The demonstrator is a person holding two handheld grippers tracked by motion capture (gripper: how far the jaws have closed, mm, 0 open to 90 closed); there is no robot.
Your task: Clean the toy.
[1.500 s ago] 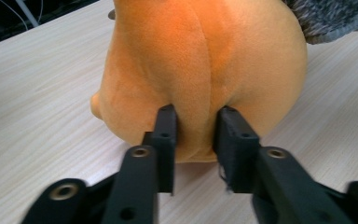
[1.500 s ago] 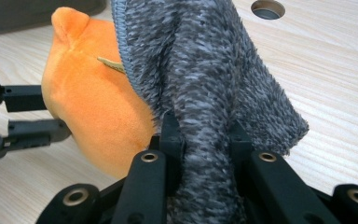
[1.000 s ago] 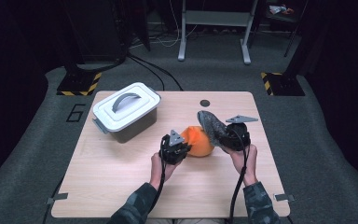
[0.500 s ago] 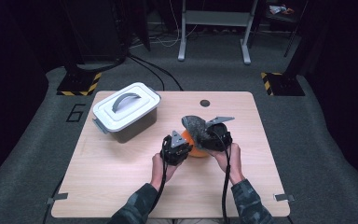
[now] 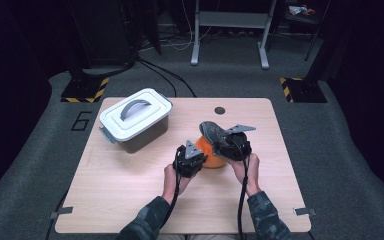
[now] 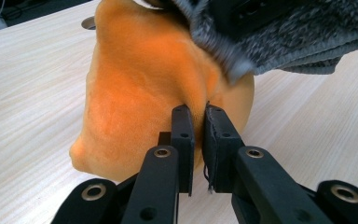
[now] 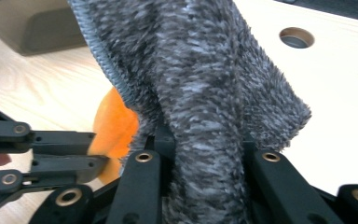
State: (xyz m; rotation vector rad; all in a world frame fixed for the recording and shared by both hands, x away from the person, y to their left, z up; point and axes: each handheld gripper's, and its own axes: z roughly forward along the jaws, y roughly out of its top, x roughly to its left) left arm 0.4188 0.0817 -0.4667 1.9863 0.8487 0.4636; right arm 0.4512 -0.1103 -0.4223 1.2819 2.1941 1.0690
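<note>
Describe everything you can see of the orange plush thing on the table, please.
The orange plush thing is soft, fuzzy and rounded, with a fold down its side. It sits on the wooden table, right of middle. The left gripper pinches that fold with its jaws shut. A grey fuzzy cloth, held by the right gripper, drapes over its top.

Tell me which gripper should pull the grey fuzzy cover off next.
Probably the right gripper: it already clamps the grey fuzzy knit cover, while the left gripper pinches the orange plush cushion to anchor it.

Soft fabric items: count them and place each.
2: the orange plush on the table, pinched by the left gripper; the grey fuzzy cloth draped over it, held by the right gripper.
</note>
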